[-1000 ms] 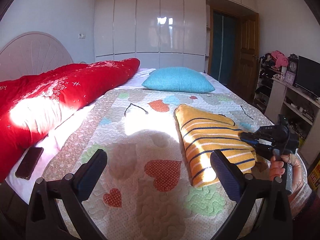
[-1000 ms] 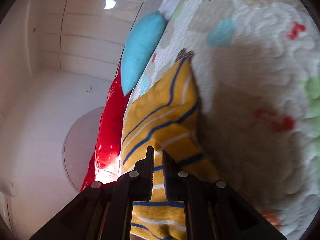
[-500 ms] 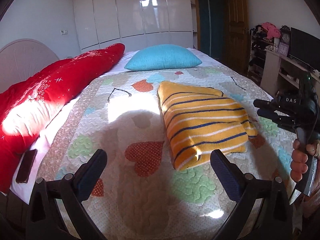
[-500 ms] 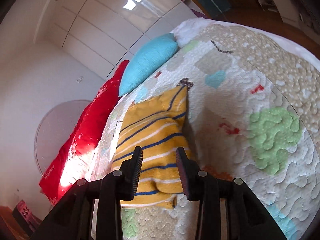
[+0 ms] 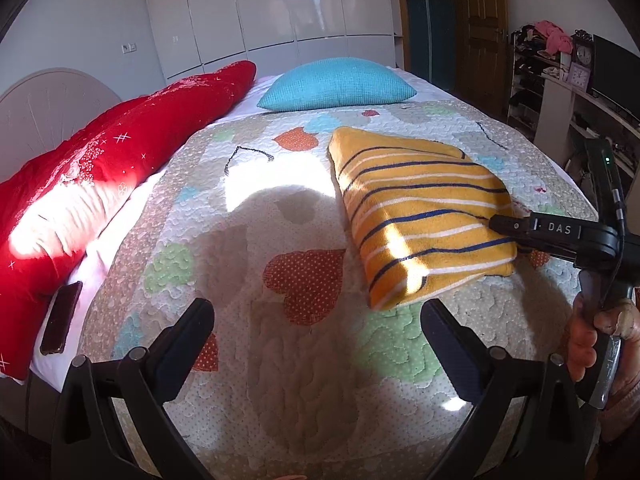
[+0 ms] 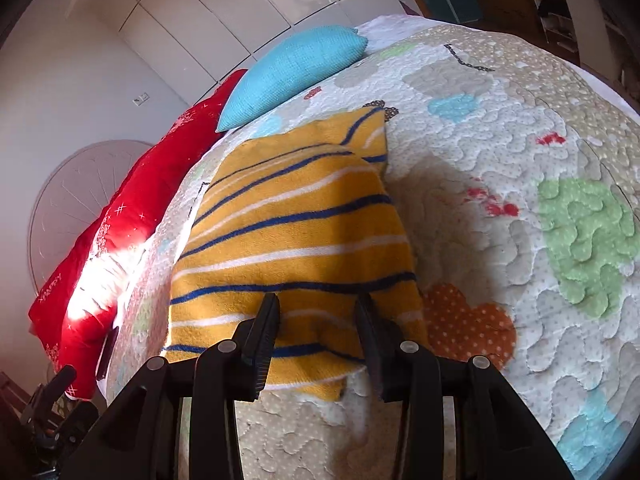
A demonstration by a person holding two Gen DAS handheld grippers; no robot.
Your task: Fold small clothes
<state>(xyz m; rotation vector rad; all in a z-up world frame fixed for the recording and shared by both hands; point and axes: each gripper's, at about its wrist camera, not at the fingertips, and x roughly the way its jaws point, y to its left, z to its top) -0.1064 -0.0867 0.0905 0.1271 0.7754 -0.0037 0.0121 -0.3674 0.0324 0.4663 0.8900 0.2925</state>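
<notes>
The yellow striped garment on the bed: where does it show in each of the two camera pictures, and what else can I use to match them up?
Left wrist view: the yellow striped garment lies folded on the quilt, right of centre, past the open left gripper.
Right wrist view: it fills the centre-left, just ahead of the right gripper.
Shared landmark: the blue pillow lies beyond the garment in both.

Sunlit bed [image 5: 304, 360], glossy white wardrobe [image 5: 280, 8], wooden door [image 5: 482, 28].

Black right gripper [image 5: 506, 226] marked "DAS"; possibly pinkish sleeve [image 5: 624, 408].
</notes>
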